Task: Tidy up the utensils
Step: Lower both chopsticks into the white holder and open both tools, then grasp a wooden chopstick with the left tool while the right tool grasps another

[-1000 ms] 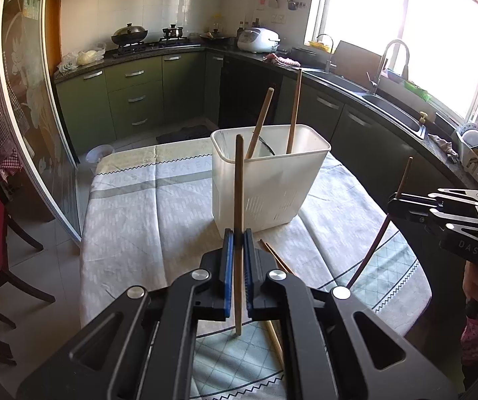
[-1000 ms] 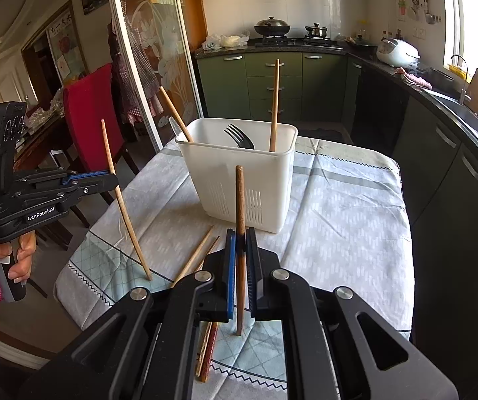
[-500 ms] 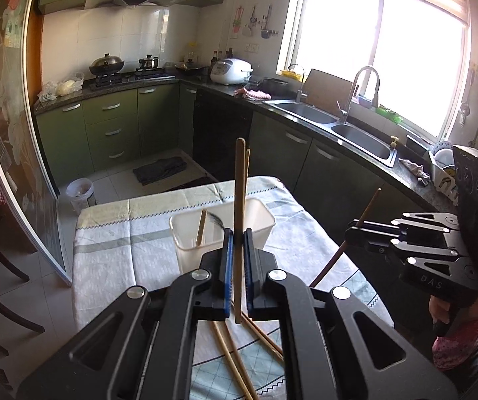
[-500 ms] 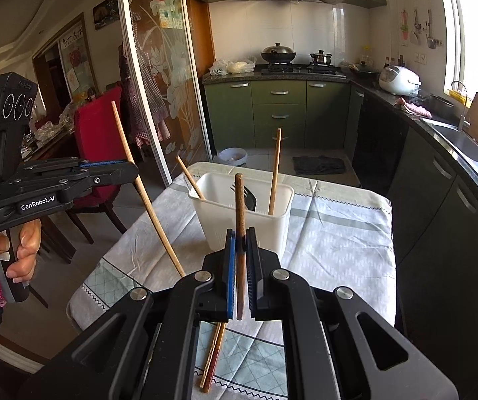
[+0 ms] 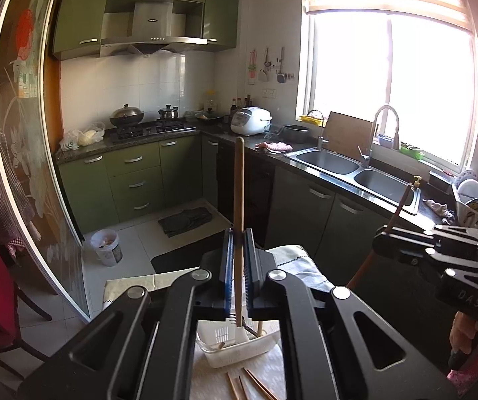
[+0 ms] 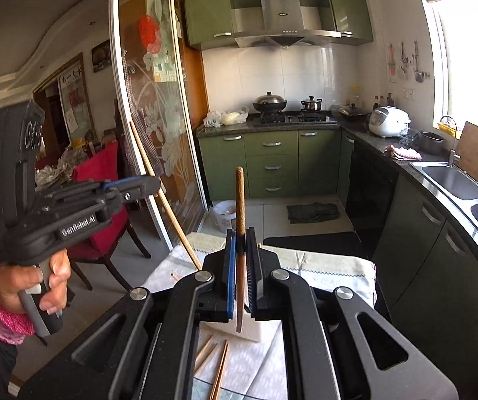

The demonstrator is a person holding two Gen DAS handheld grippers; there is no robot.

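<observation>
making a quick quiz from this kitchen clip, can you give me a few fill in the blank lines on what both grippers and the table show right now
1. Each gripper, the left gripper and the right gripper, is shut on one wooden ____.
2. The white utensil basket stands on the table, ____ the raised grippers.
3. Loose chopsticks lie on the ____ beside the basket.
4. On the counter near the stove sits a white rice ____.

Missing words: chopstick; below; tablecloth; cooker
</observation>
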